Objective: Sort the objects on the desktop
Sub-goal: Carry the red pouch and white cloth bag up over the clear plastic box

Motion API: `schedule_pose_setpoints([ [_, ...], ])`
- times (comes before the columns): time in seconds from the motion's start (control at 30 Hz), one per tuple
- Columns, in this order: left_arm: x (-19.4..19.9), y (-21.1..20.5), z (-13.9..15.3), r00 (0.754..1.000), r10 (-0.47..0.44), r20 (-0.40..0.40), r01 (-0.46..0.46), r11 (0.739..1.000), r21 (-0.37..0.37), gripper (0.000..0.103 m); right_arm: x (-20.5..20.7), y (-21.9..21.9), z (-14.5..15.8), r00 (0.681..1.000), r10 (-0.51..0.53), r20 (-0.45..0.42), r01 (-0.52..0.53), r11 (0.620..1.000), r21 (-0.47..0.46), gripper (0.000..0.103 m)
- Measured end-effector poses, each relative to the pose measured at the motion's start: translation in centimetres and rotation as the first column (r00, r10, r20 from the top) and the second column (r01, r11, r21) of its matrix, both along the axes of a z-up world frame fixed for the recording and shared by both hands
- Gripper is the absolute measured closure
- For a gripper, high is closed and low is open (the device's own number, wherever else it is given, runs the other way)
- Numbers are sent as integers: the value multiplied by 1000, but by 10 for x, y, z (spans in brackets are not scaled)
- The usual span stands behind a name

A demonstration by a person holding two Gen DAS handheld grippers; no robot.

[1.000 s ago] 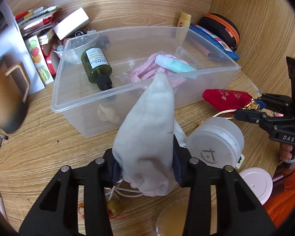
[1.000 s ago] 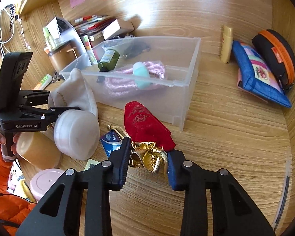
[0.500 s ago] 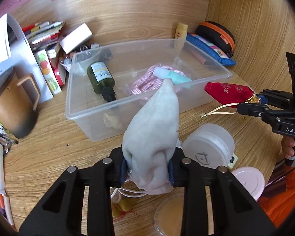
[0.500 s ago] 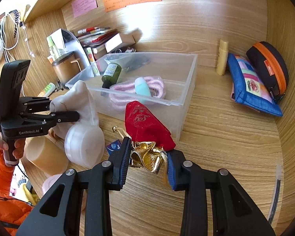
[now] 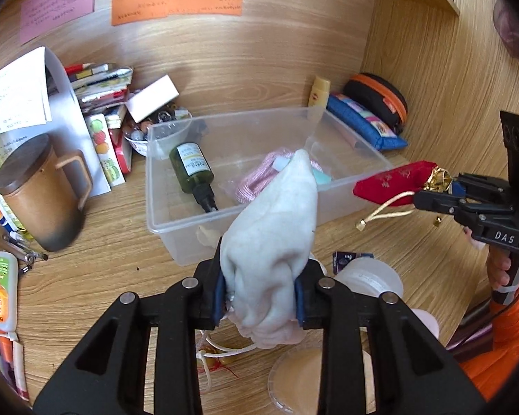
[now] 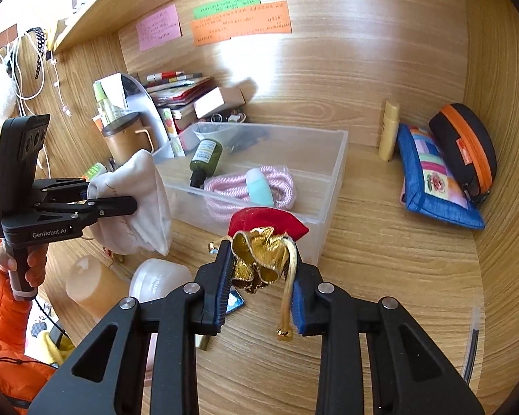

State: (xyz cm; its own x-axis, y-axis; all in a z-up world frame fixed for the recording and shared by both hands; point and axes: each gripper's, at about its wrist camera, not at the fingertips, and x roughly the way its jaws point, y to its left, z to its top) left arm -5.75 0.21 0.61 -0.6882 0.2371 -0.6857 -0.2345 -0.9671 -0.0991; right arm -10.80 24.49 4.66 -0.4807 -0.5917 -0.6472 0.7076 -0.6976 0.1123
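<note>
My left gripper (image 5: 259, 294) is shut on a white cloth pouch (image 5: 273, 228) and holds it above the desk, just before the clear plastic bin (image 5: 176, 242). My right gripper (image 6: 261, 273) grips the gold neck (image 6: 259, 259) of a red pouch (image 6: 266, 219), its jaws still closing on it, and a gold cord dangles below. That pouch hangs at the bin's near right corner. In the bin lie a green bottle (image 5: 192, 169), a pink rope (image 5: 259, 176) and a teal tube (image 6: 259, 186). The right wrist view shows the left gripper (image 6: 103, 197) with the white pouch (image 6: 135, 207) at the left.
A frosted jar (image 5: 366, 276) and a tan lidded pot (image 6: 86, 283) stand on the desk under the grippers. A brown mug (image 5: 38, 193) and stacked books sit at the back left. A blue pouch (image 6: 432, 180), a black-orange case (image 6: 467, 141) and a yellow tube (image 6: 389, 131) line the right corner.
Both grippers have risen with their pouches. The red pouch has come off the desk and now hangs by the bin, cord dangling. The left jaws have closed tighter on the white pouch.
</note>
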Motion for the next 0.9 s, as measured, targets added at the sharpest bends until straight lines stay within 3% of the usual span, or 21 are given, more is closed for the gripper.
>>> schedule_pose_setpoints([
  [0.37, 2, -7, 24, 997, 16, -77, -12, 998, 54, 73, 6, -2, 22, 998, 6, -63, -9, 999, -43, 79],
  [0.7, -16, -19, 39, 994, 32, -104, -19, 992, 128, 73, -12, -3, 36, 996, -20, -85, 13, 996, -83, 79],
  [0.9, -34, -23, 42, 991, 73, -111, -59, 991, 119, 73, -27, -7, 40, 997, -24, -79, 16, 995, -102, 79],
])
